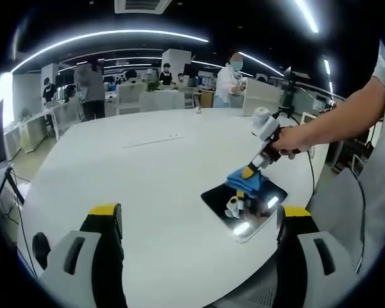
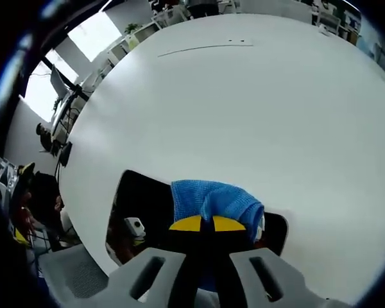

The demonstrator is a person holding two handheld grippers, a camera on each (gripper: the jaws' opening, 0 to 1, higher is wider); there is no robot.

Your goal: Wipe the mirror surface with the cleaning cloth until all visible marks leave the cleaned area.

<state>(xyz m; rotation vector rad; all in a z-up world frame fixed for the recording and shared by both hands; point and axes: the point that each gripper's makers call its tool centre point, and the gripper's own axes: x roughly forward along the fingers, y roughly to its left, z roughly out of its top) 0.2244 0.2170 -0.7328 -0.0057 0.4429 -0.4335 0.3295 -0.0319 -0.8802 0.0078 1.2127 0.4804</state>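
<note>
Right hand-held gripper [image 2: 212, 224], clenched on the crumpled blue microfibre cleaning cloth [image 2: 212, 200], presses it onto the dark rectangular mirror [image 2: 144, 202] lying at four o'clock on the white round surface [image 2: 244, 102], left hand-held gripper [image 1: 199, 221] open, farther away.

A large white table with a rounded edge [image 1: 147, 186] is seen. Near its edge, a dark rectangular mirror [image 1: 244, 204] is laid flat on its surface. Farther across the tabletop, a thin pale strip [image 1: 153, 141] is seen lying flat, well apart from the mirror.
</note>
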